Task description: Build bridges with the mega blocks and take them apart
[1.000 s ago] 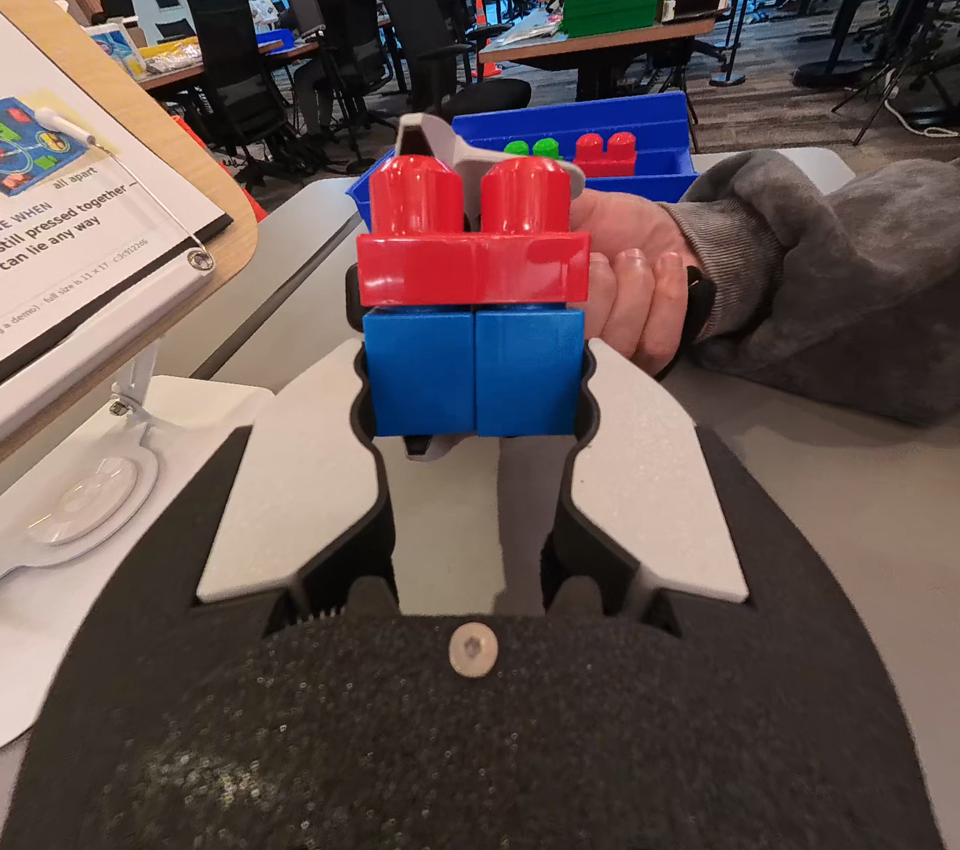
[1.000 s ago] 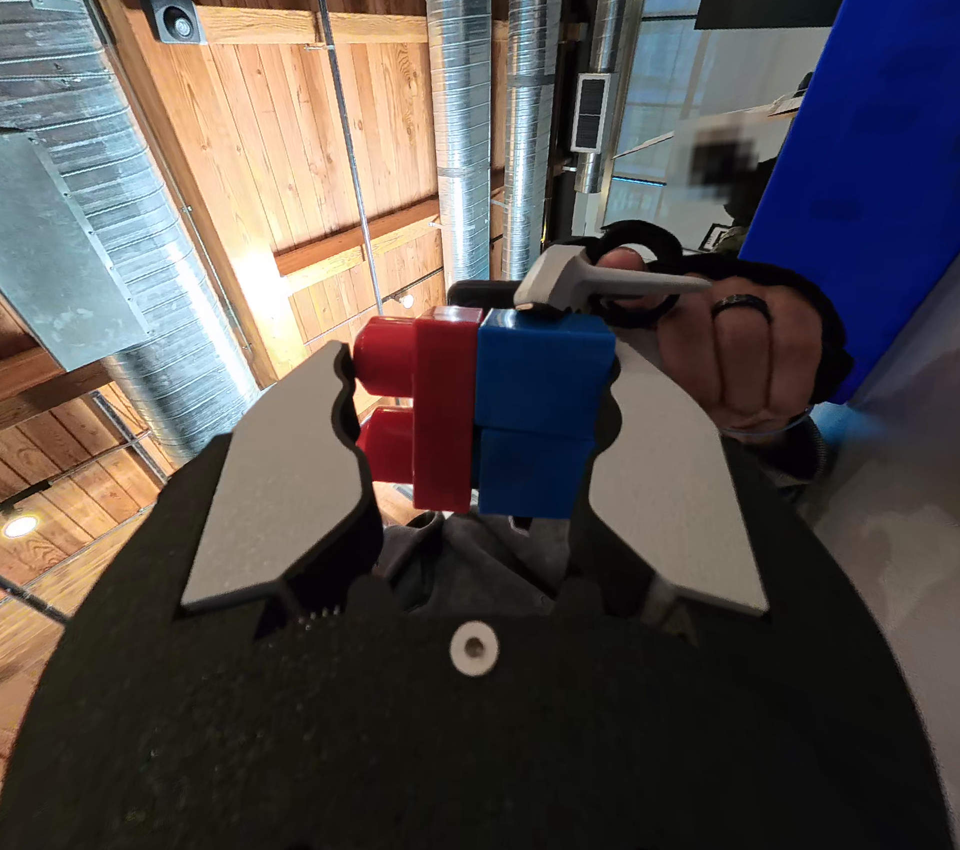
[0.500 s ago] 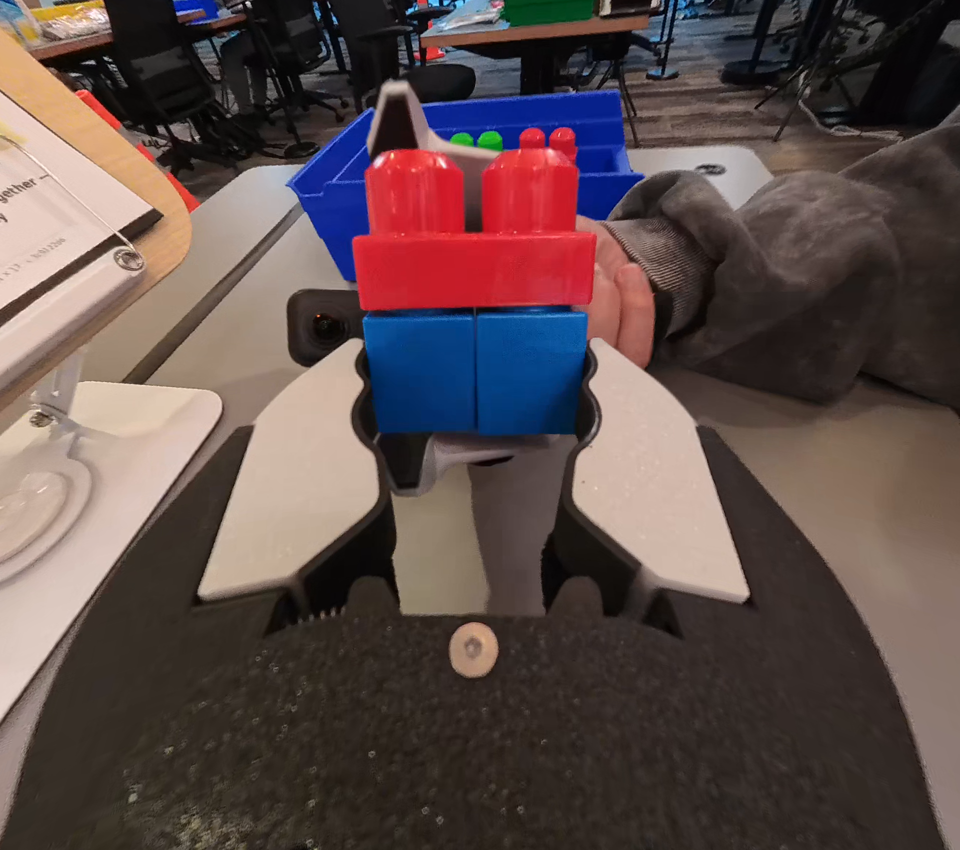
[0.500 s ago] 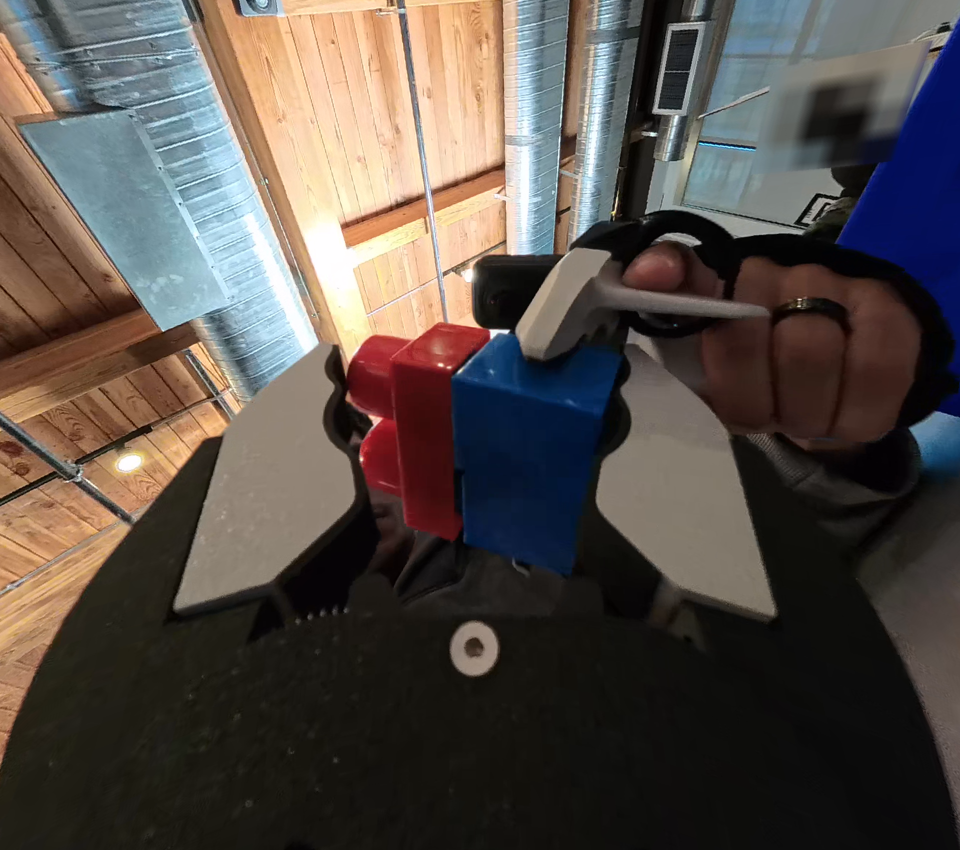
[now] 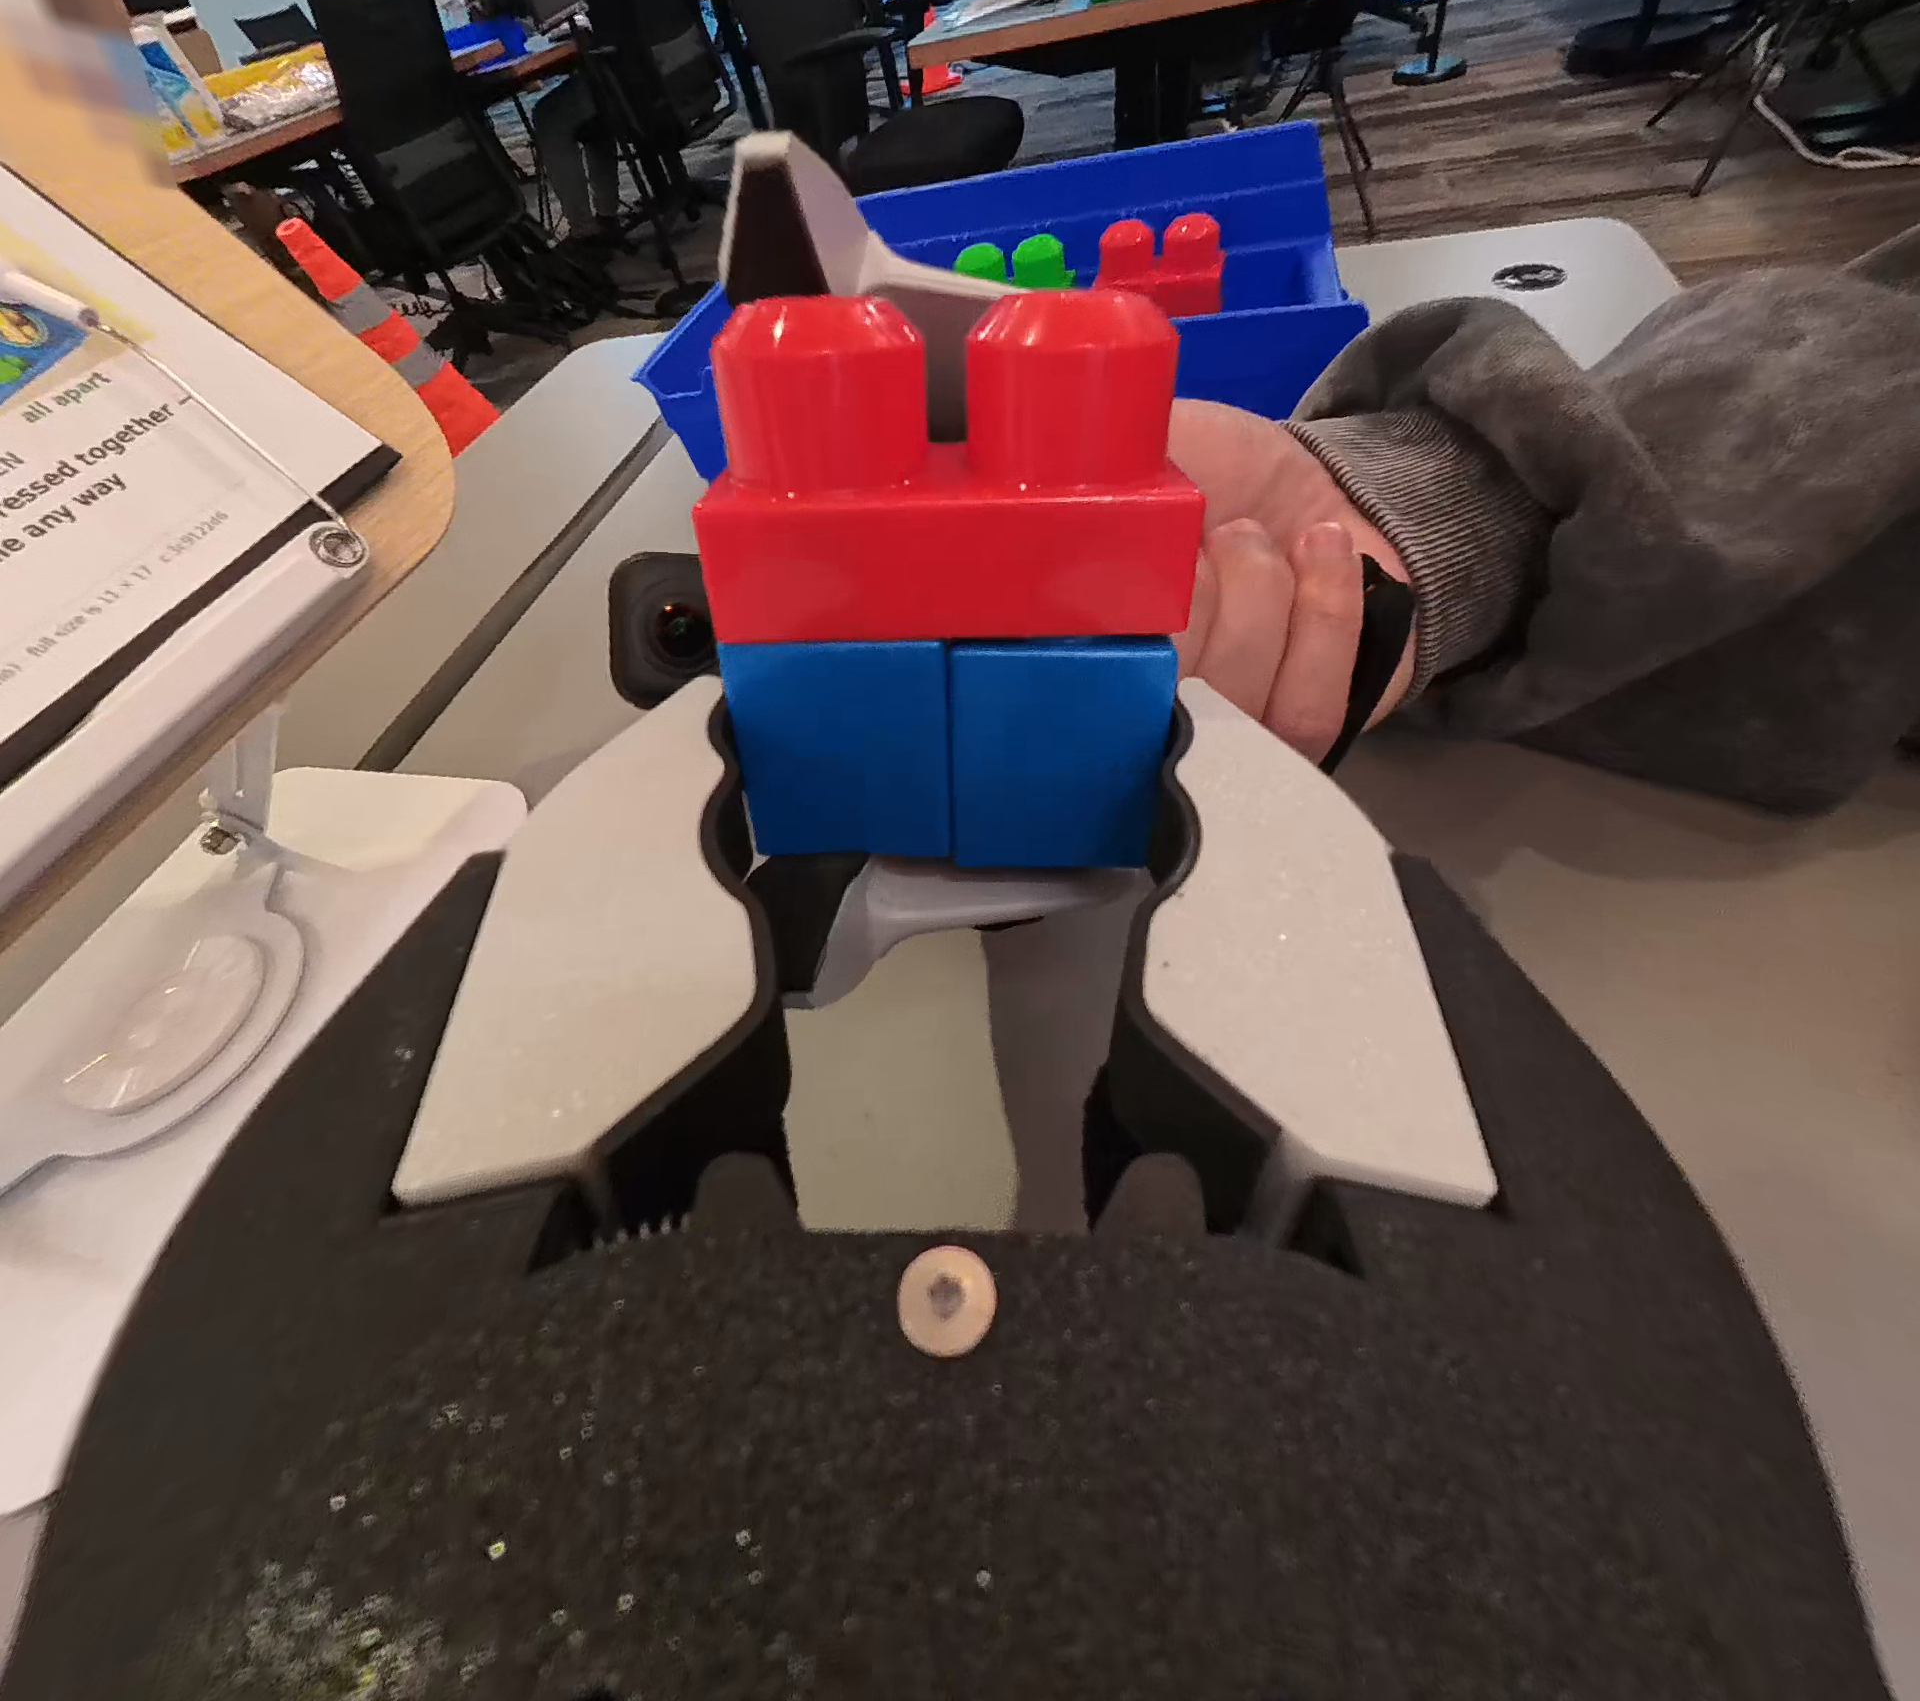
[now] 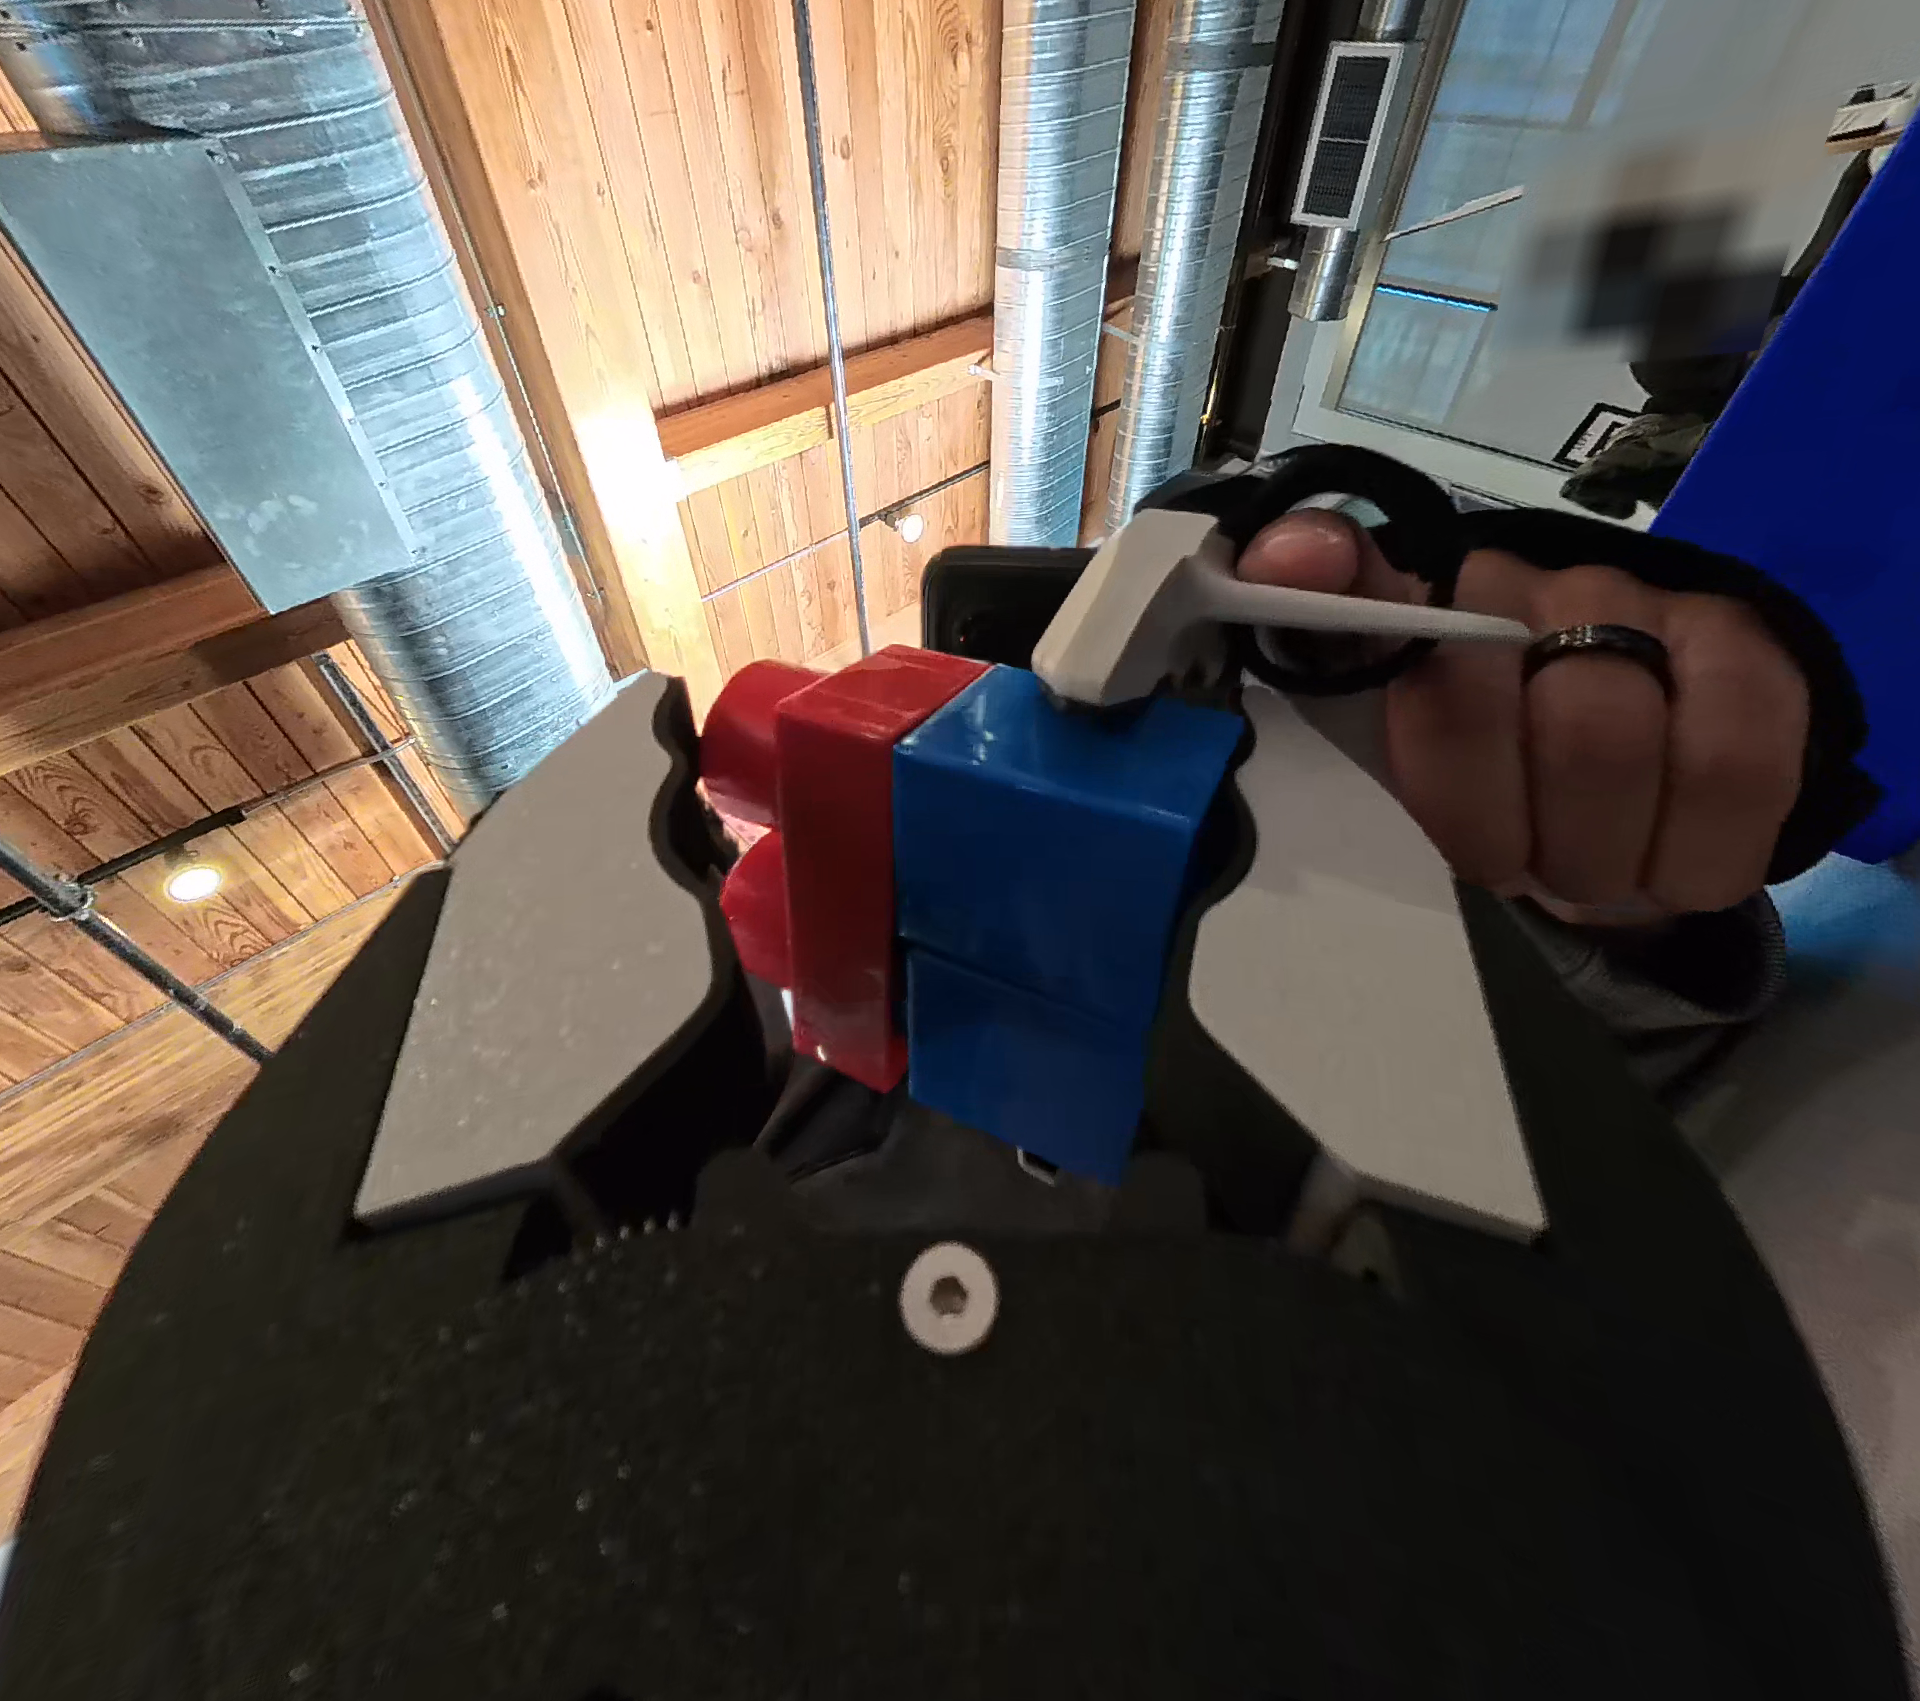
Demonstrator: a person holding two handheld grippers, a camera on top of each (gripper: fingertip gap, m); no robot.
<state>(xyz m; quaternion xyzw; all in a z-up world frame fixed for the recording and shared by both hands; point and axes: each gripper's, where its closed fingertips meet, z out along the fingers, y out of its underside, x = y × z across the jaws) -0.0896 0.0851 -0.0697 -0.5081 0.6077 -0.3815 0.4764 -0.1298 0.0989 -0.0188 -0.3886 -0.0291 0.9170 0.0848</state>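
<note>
Left wrist view puts us right on the action: our left gripper [image 5: 951, 768] is clamped on the two blue blocks [image 5: 948, 747], one finger against each outer side, and the pair sits side by side with a seam down the middle. On top of them rides the red block [image 5: 948, 555], two studs up, spanning both blue pieces, and the whole little stack is held up off the counter [image 5: 1662, 976].

Behind the stack we see the right gripper [image 5: 883, 591] coming in from the far side, one grey finger above the red studs and one just under the blue pieces, with its camera lens peeking out to the left of the blocks. A hand [image 5: 1278, 581] in a grey sleeve [image 5: 1621, 529] holds it.

Farther back on the counter stands a blue bin [image 5: 1268, 363] with a green block [image 5: 1013, 264] and another red block [image 5: 1164, 259] inside. An instruction board [image 5: 156, 529] leans at the left.

Right wrist view now, tilted up at a wooden ceiling with silver ducts [image 6: 1049, 197]. Here the stack lies sideways between our right gripper's fingers: the left pad meets the red studs, the right pad [image 6: 1340, 955] sits at the blue end, so this gripper is closed narrow around the stack from top to bottom. One of the left gripper's grey fingertips [image 6: 1112, 633] presses on the upper blue block, held by a hand [image 6: 1621, 758] wearing a dark ring [image 6: 1595, 643].
</note>
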